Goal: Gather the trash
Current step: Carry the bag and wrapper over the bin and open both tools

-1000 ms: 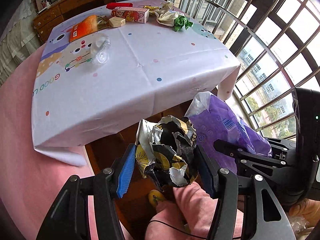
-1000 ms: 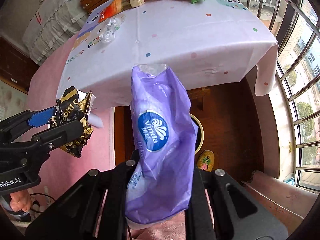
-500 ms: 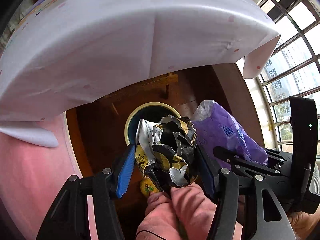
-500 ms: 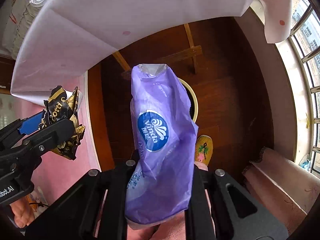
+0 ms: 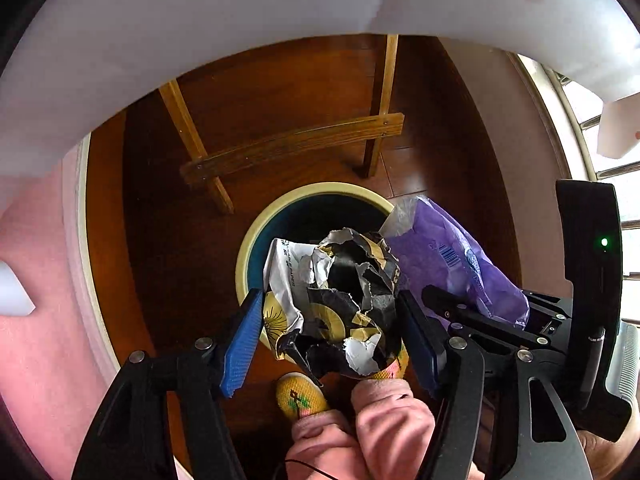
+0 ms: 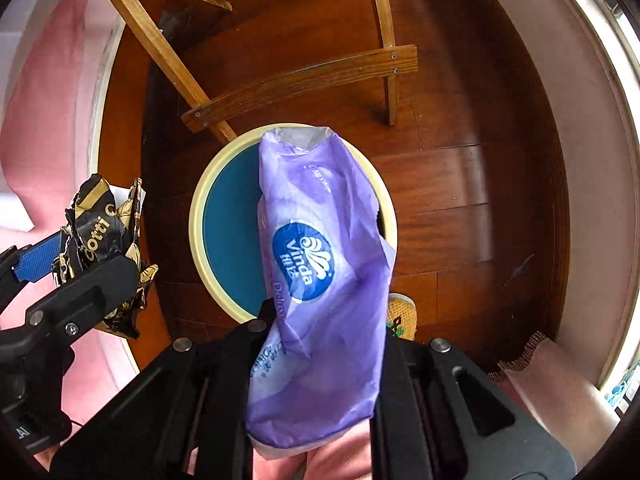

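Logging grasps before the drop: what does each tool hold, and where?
Left tool: crumpled black-gold wrapper, gripped across its middle. Right tool: purple Vinda bag, gripped near its lower end.

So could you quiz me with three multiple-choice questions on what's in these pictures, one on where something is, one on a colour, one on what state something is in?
1. Where does the bin stand?
A. on the wooden floor, near the wooden table legs
B. on the tablecloth
C. on the pink cushion

2. What colour is the bin inside?
A. red
B. teal blue
C. white

3. What is the right gripper doing?
A. hanging open and empty
B. shut on the purple tissue wrapper
C. shut on a bottle

Answers: 1 A, floorboards surround its cream rim. 2 B, the right wrist view shows the teal interior. 3 B, the wrapper sits pinched between its fingers, while the left gripper holds the crumpled black-and-gold wrapper.
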Available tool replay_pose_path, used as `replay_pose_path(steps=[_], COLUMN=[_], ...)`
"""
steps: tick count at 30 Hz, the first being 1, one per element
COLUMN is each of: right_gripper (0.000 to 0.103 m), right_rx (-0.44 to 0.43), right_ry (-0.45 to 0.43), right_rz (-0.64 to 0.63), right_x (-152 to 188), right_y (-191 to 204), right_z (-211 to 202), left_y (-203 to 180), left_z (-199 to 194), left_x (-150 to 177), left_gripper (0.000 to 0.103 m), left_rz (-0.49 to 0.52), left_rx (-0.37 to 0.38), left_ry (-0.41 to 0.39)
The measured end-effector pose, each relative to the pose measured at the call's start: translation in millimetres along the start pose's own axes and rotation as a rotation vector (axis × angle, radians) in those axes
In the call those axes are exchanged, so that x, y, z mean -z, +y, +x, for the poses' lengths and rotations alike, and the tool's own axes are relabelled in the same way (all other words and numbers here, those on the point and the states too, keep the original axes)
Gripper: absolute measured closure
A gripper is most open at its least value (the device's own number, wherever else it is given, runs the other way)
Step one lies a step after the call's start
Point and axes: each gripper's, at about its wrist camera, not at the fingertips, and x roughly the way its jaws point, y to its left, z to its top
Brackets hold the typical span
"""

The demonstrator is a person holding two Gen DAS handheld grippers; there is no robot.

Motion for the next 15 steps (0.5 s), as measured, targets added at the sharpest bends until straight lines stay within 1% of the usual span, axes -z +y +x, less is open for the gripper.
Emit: replay_pose_path(steps=[1,2,5,6,7,9,15], right_gripper=[0.094,0.093,0.075,0.061,0.051,0.050,0.047], right_rx=[-0.001,-0.003,-0.015,-0.025,-0.040,-0.063,-0.058], right_ry=[0.003,0.007,0.030,0.032,0.029,0.020,0.000], right_rz=[-0.001,0.001,0.013,0.017,0.022,0.023,0.020], right_x=[-0.3,-2.9,-6.2,-6.6,-7.4,-8.8,-11.0], right_y=[0.0,-2.2,-6.4,-7.7,-9.7,-9.5,2.6], right_z=[5.5,9.9,22.0,23.7,24.8,25.1,11.4], left_y=[1.6,4.7,16.4,19.3,23.3,28.5,36.8], left_z=[6.0,11.8,22.6,23.3,23.2,20.8,1.1], left_x=[-2.2,-4.6,-8.4,-9.1,-9.0,-9.3,-2.3], left_gripper=[0.033,0.028,0.011,0.010,0.010,0.009,0.008], left_rz=[-0.004,-0.009,-0.029,-0.032,-0.034,-0.036,-0.036], left_rx=[0.003,0.005,-0.010,-0.016,-0.019,-0.020,-0.028], left_ry=[0.005,0.010,0.014,0.009,0.004,0.000,-0.014])
